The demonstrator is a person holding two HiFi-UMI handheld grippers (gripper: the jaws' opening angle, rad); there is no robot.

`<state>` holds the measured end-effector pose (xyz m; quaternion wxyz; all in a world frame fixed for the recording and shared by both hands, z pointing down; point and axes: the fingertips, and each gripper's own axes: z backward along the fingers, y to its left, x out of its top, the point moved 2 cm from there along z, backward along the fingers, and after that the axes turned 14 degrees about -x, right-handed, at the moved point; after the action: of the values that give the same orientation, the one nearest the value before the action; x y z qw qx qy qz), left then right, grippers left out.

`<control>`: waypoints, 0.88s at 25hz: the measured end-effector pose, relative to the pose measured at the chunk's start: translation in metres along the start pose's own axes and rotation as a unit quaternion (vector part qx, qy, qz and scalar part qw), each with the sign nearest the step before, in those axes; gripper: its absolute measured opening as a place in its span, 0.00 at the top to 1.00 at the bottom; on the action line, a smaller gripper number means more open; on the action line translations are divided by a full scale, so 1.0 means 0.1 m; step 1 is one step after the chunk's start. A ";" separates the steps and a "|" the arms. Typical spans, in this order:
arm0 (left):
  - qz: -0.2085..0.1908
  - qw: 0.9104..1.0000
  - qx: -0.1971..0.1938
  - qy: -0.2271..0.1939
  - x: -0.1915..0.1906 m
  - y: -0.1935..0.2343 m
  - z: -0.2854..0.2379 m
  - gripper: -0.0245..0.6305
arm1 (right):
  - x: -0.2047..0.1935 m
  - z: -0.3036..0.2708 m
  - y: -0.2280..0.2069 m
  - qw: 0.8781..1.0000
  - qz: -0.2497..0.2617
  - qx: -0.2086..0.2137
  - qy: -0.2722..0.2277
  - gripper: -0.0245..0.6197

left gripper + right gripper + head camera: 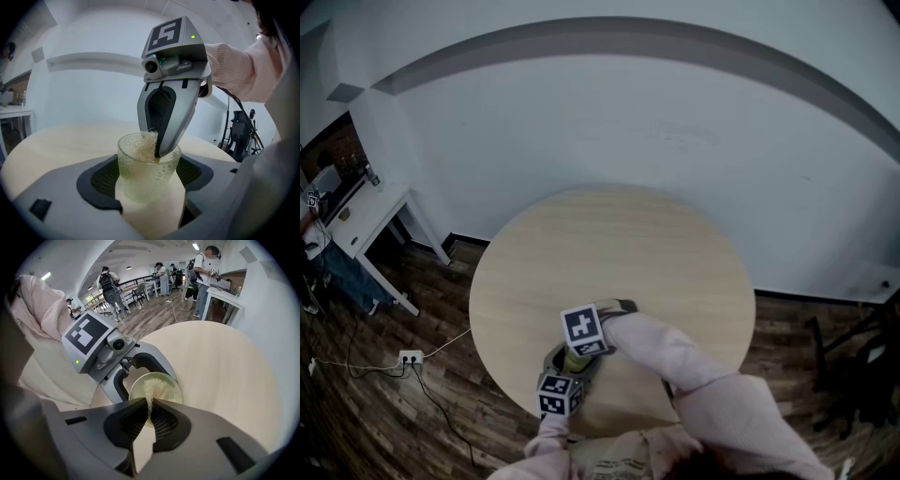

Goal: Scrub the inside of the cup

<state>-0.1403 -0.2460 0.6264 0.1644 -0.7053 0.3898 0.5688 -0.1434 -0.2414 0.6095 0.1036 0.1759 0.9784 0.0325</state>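
Though small in head view, enough to place things: left tool (570, 367) and right tool (578, 353) stacked together at near edge of round wooden worktop (628, 244), with textured glass cup (575, 361) between them, barely showing. Pink sleeve (675, 352) over right side. Well apart: white desk (366, 220) far left, power strip (411, 357) on wood floor. Nothing else near the cup.

Left gripper view: cup (146, 176) upright, mouth up, long axis vertical, clamped by its side walls between half-closed jaws of left tool, seemingly clear of the worktop. Right tool (157, 147) coming in from above, tilted, tips past the rim and inside. Fibrous scrub pad (145, 145) pinched in it, pressed to inner wall on the view's left, upper part only; bottom of cup not reached.

Right gripper view: looking straight down the cup's mouth (164, 390). Jaws of right tool closed tight on thin edge of pad (151, 392), rest of pad hanging below into the cup. Left tool's jaws wrapped round cup from the far side. People and desks in the background, well away.

Judgement: scrub in progress. Next stroke along the vertical axis, deeper, then round the wall. Tight fit: tips wide against the mouth, rim the only obstacle.
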 end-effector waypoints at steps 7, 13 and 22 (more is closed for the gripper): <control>0.005 1.000 -0.002 0.007 -0.02 0.00 0.02 0.39 | 0.04 -0.02 0.01 0.999 -0.043 0.027 0.005 0.92; 0.001 1.000 -0.005 0.010 -0.03 -0.02 -0.02 0.39 | 0.01 -0.02 0.03 0.994 -0.093 0.053 0.013 0.92; 0.003 1.000 -0.001 0.016 -0.05 0.00 0.01 0.39 | 0.08 -0.01 0.06 0.980 -0.176 0.095 -0.003 0.92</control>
<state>-0.1409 -0.2438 0.6305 0.1554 -0.7136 0.3940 0.5581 -0.1490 -0.2334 0.6092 0.0937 0.0105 0.9924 -0.0794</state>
